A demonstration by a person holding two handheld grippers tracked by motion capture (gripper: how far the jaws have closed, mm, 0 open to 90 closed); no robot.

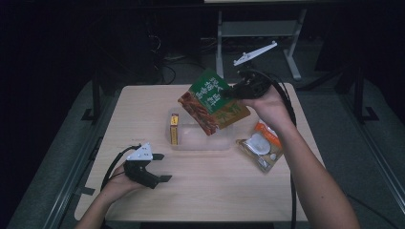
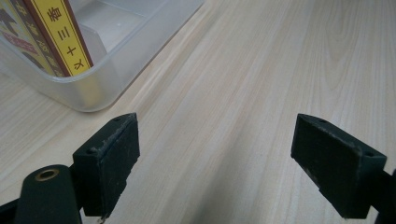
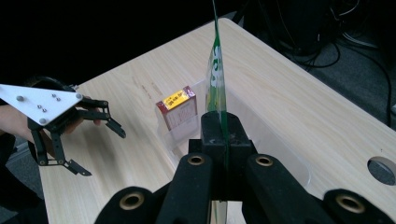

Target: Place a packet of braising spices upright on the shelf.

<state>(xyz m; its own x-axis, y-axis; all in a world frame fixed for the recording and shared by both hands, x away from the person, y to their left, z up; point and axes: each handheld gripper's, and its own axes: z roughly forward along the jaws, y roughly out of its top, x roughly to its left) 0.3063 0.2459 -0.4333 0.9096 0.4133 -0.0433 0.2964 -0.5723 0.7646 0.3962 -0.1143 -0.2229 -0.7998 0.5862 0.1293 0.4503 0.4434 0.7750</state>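
My right claw (image 1: 237, 90) is clamped on the top edge of the green pouch (image 1: 212, 101), which hangs tilted in the air. Just below and a little nearer lies the clear tub (image 1: 200, 140), its long axis running left to right; a yellow box (image 1: 174, 129) stands at its left end. The pouch should go in on the right of that box. My left claw (image 1: 160, 167) rests wide and empty on the bench (image 1: 215, 191), near left, well apart from the tub.

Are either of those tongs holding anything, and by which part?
The right tongs pinch the green food pouch by one edge, above the clear tub. The left tongs are open, holding nothing.
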